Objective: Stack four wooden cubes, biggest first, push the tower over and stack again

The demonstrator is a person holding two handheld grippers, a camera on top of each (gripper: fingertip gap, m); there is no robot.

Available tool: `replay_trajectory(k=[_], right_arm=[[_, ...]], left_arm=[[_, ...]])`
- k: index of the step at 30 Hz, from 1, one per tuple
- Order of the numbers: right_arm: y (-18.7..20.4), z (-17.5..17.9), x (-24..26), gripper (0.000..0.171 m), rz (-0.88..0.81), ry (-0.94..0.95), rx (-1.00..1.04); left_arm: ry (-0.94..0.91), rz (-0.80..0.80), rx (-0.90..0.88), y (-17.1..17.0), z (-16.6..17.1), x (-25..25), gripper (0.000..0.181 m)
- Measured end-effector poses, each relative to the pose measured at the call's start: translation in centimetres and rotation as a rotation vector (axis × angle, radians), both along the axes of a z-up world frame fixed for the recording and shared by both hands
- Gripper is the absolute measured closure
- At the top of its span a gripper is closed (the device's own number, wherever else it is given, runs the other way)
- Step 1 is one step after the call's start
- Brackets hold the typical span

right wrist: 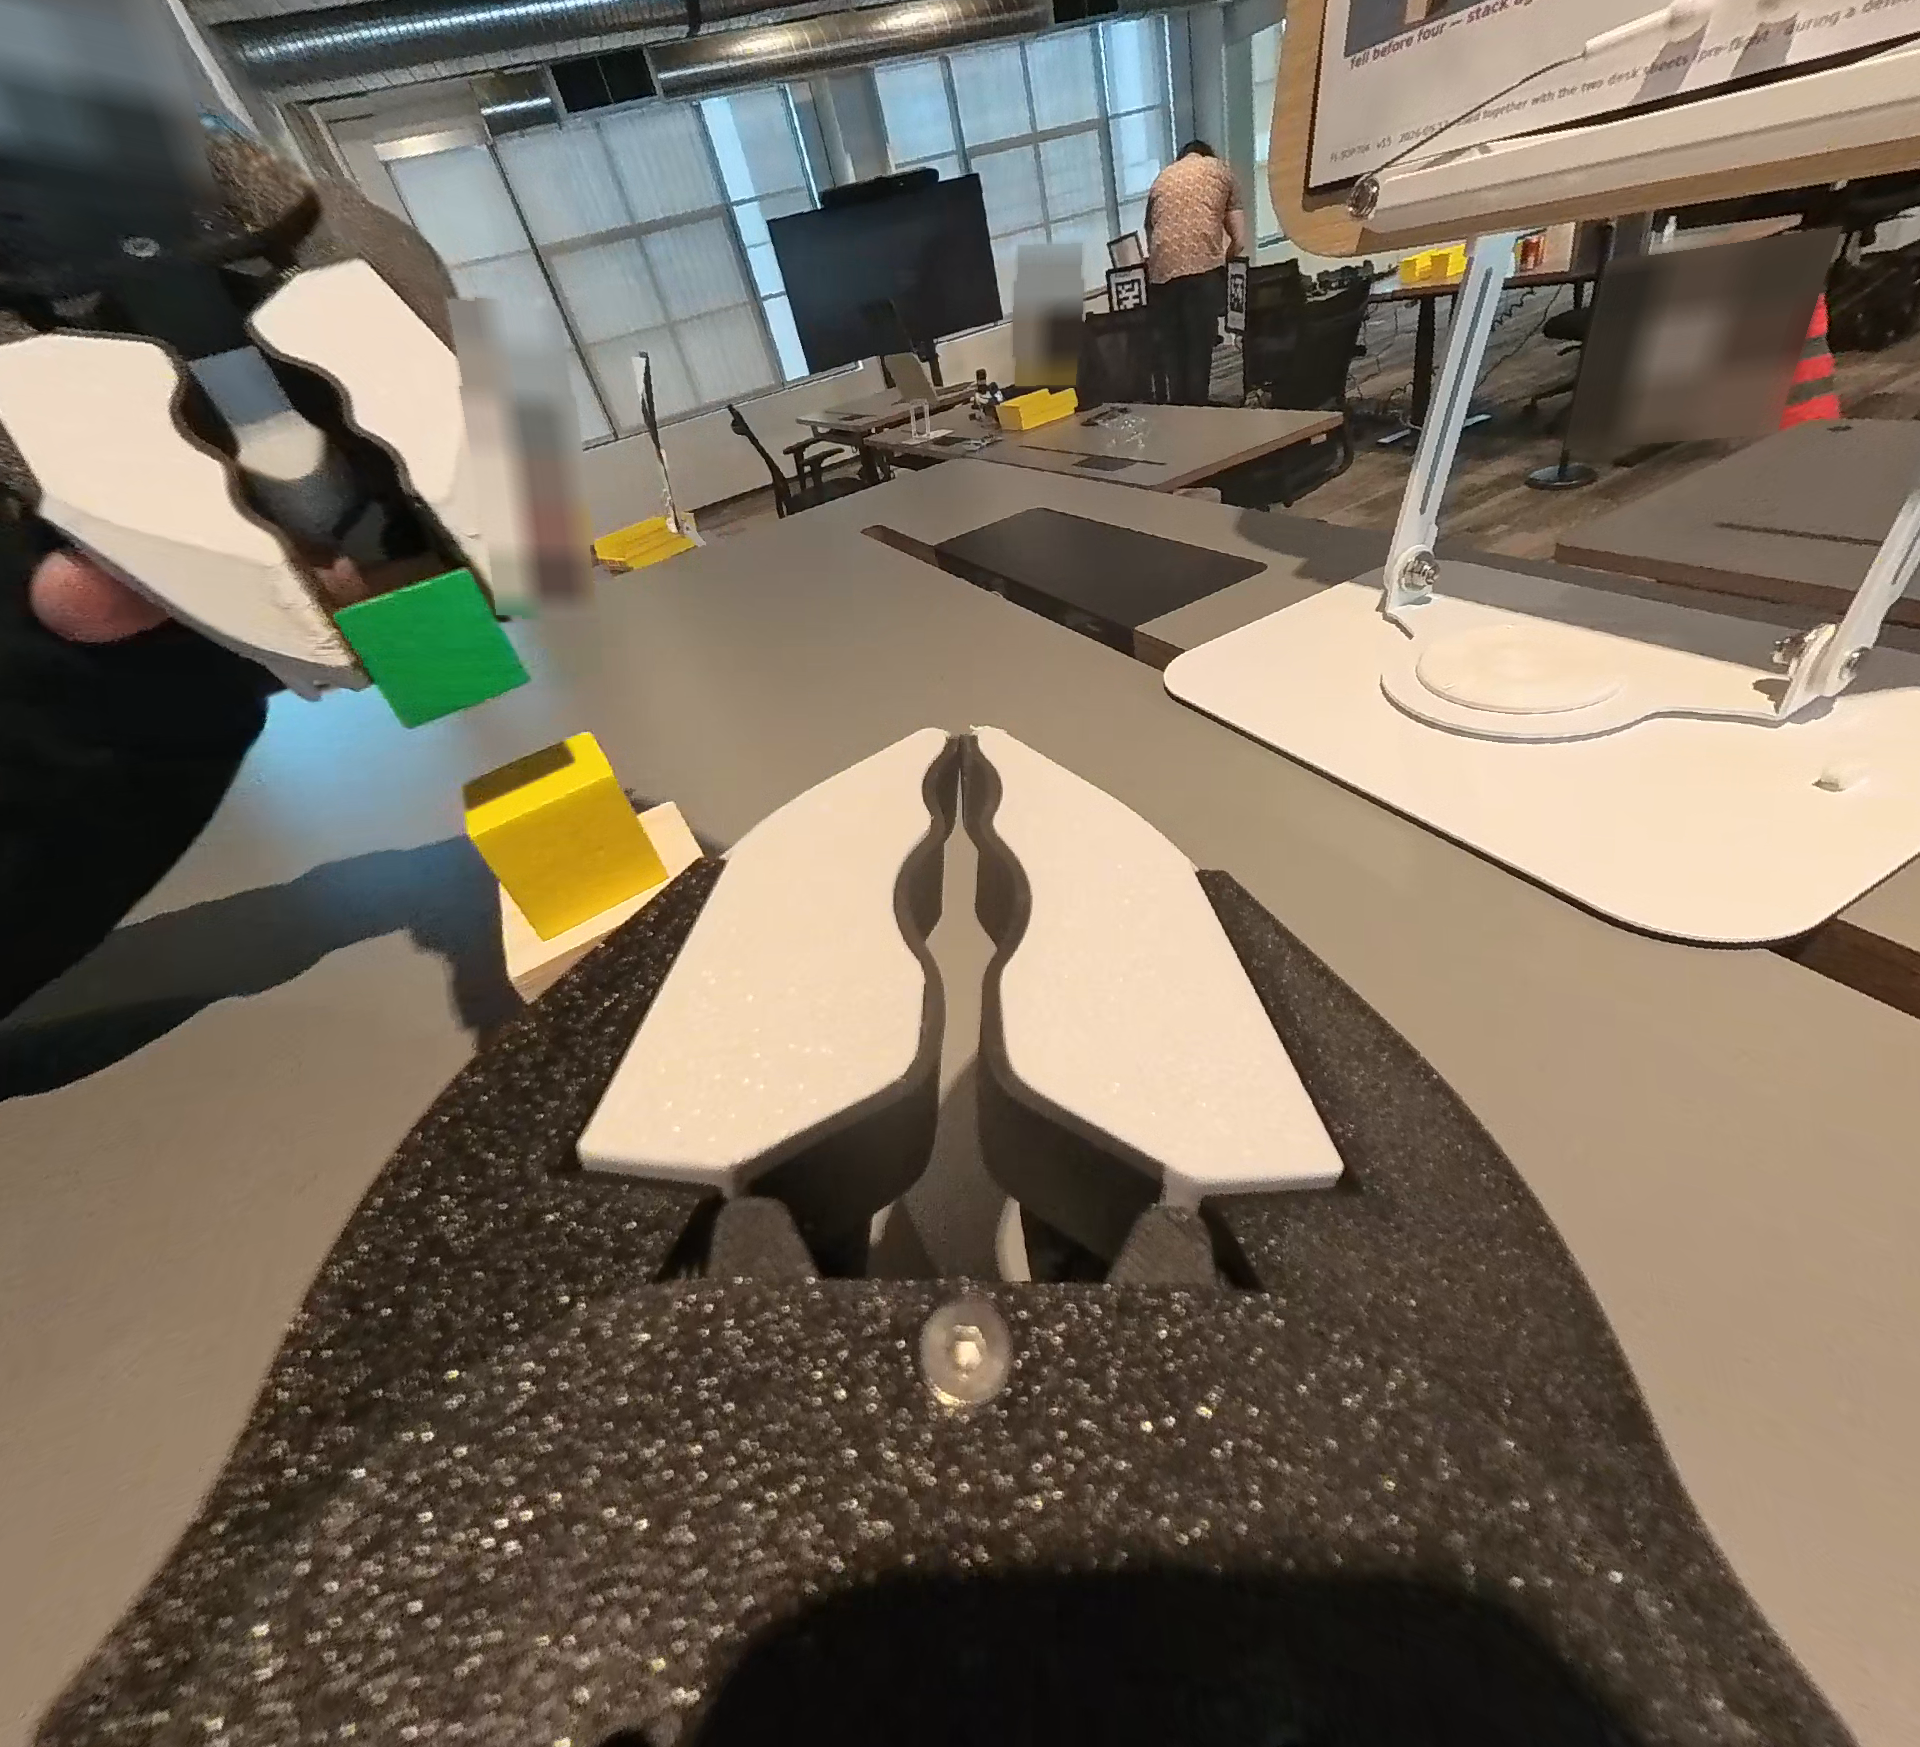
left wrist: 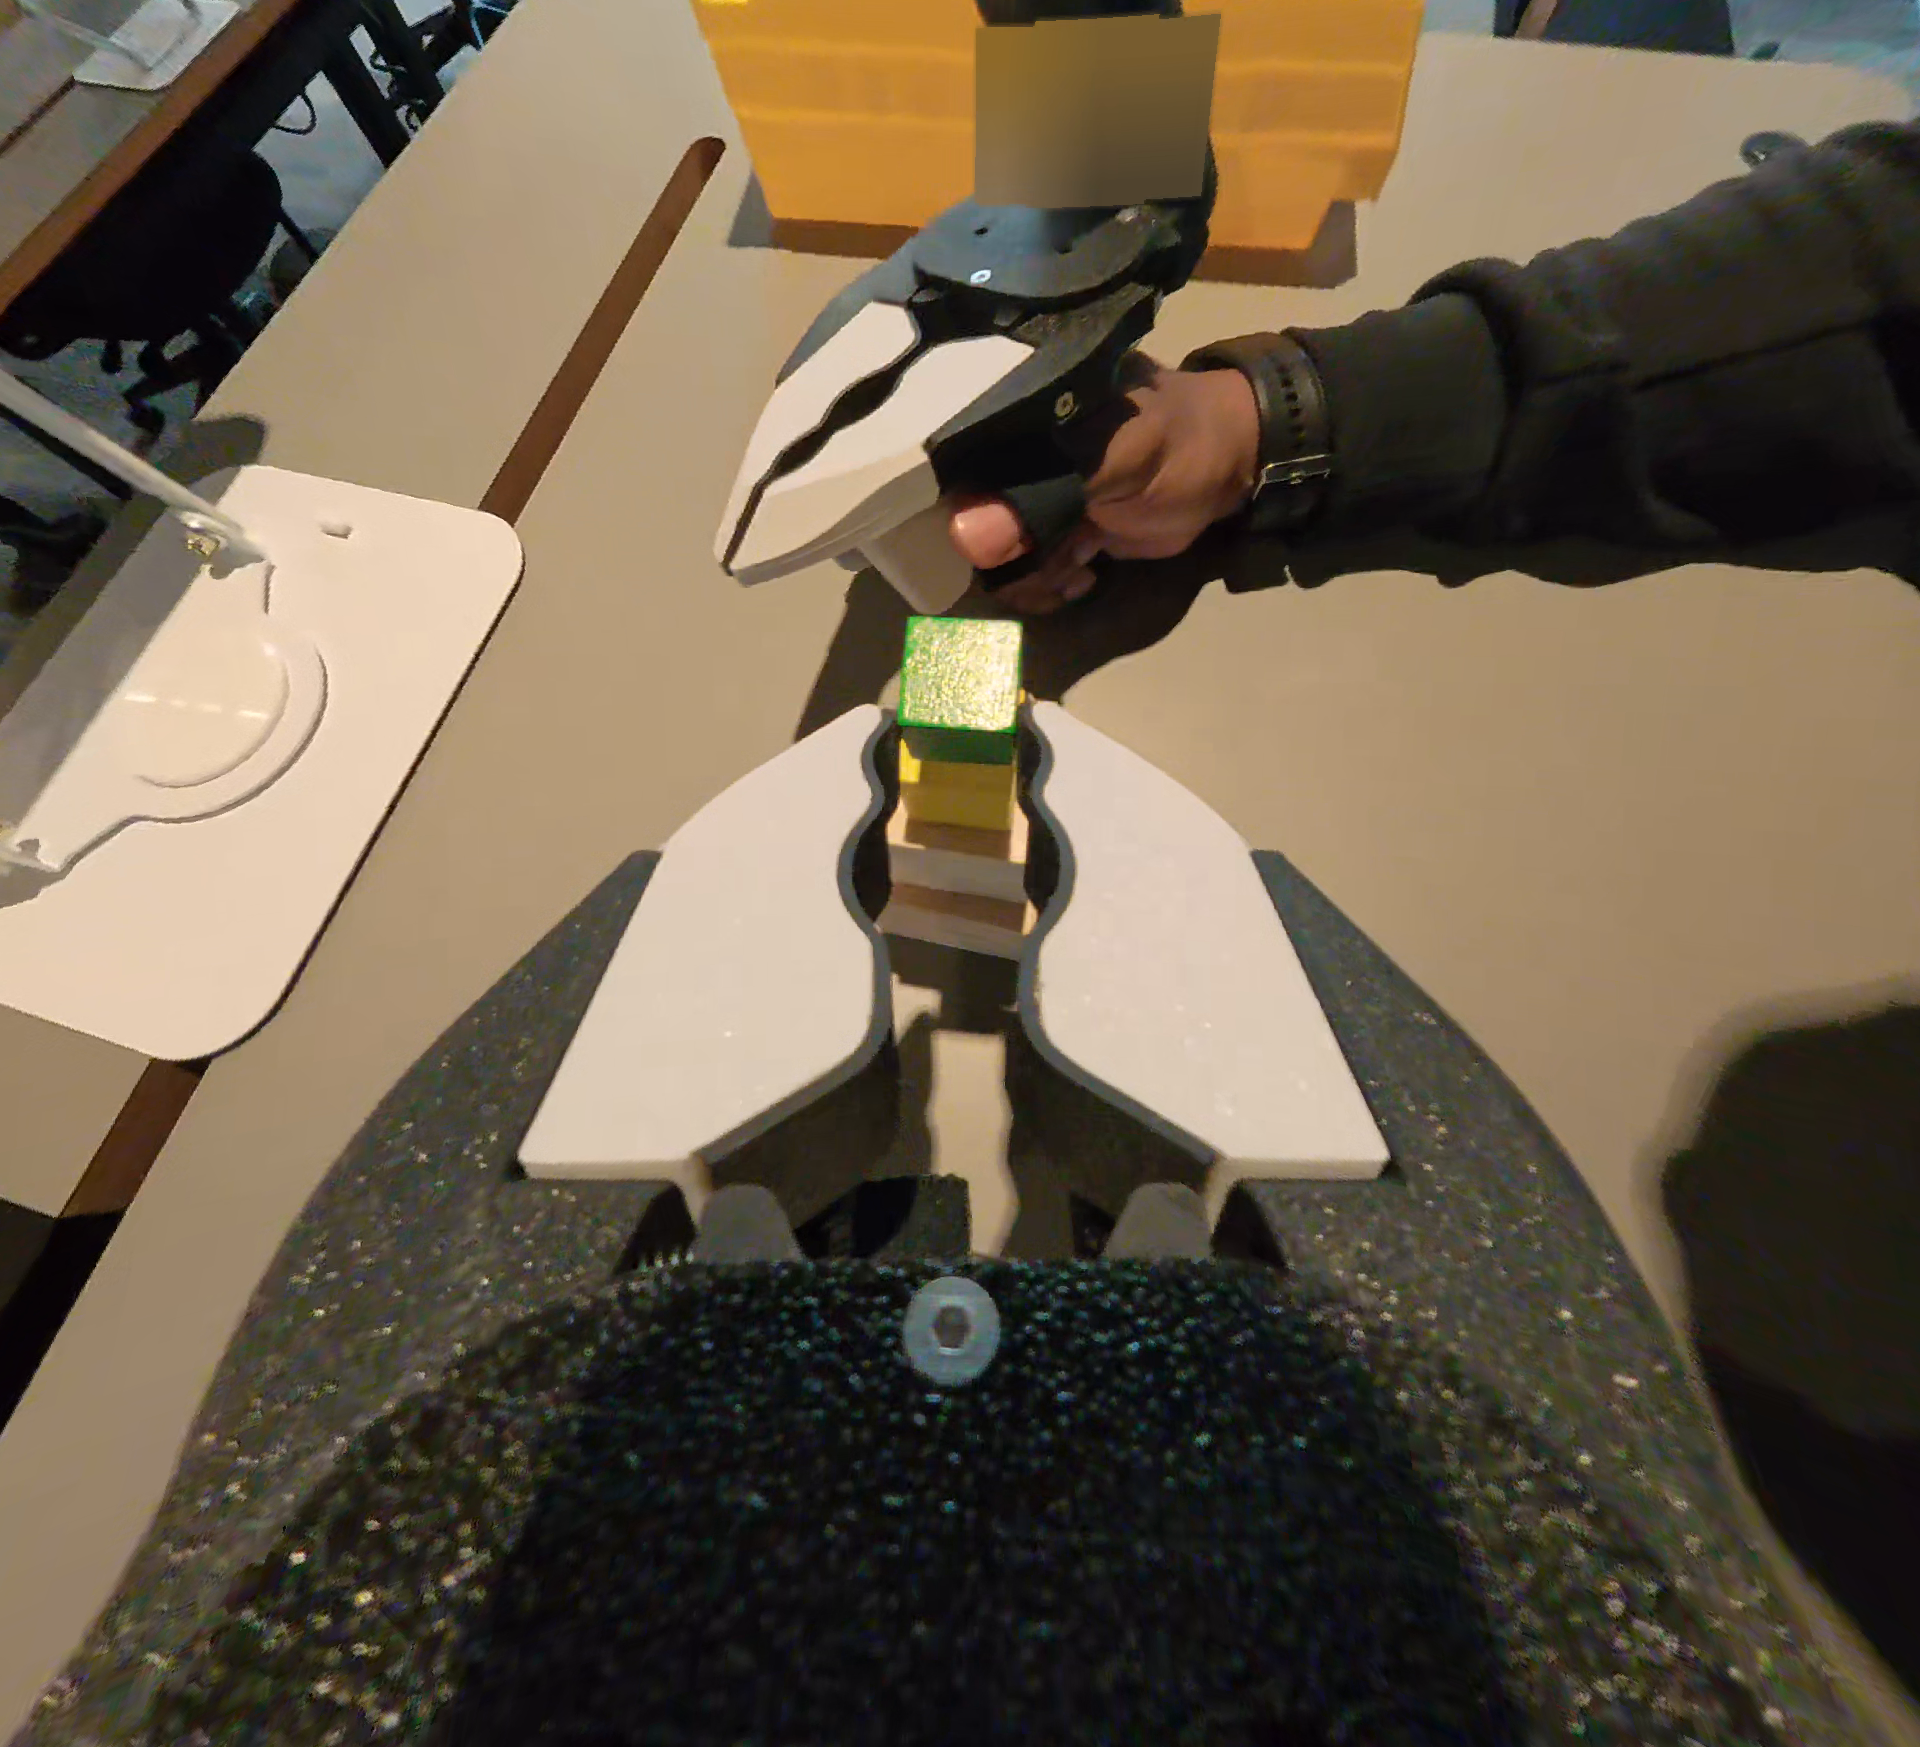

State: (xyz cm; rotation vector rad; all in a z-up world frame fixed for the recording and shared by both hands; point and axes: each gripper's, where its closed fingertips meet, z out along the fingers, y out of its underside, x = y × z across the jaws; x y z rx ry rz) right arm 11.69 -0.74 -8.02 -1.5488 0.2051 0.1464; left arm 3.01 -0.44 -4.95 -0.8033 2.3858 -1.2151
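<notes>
My left gripper [left wrist: 961, 723] is shut on a small green cube [left wrist: 958, 671] at its fingertips. Below it stands a stack: a yellow cube [left wrist: 956, 788] on two plain wooden cubes [left wrist: 961, 866], the lowest one widest [left wrist: 956, 926]. In the right wrist view the left gripper [right wrist: 416, 617] holds the green cube [right wrist: 431, 648] a little above the yellow cube [right wrist: 561, 830], with a gap between them; a plain cube [right wrist: 670, 850] shows beneath. My right gripper [right wrist: 961, 743] is shut and empty, just right of the stack. It also shows in the left wrist view [left wrist: 732, 554], beyond the stack.
A yellow bin [left wrist: 1039, 76] stands at the table's far edge. A white stand base [left wrist: 208, 762] lies to the left; in the right wrist view this base [right wrist: 1558, 793] carries a tilted board [right wrist: 1610, 35]. A black pad [right wrist: 1101, 570] lies farther off. A person stands in the background. My right fingertips sit around 10 centimetres from my left ones.
</notes>
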Motion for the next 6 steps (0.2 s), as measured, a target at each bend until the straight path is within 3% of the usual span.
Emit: replay_trajectory(k=[6], right_arm=[[0.05,-0.04,-0.02,0.171,0.001,-0.001,-0.003]], left_arm=[[0.020,0.010,0.077,-0.12,-0.66,0.25,0.161]])
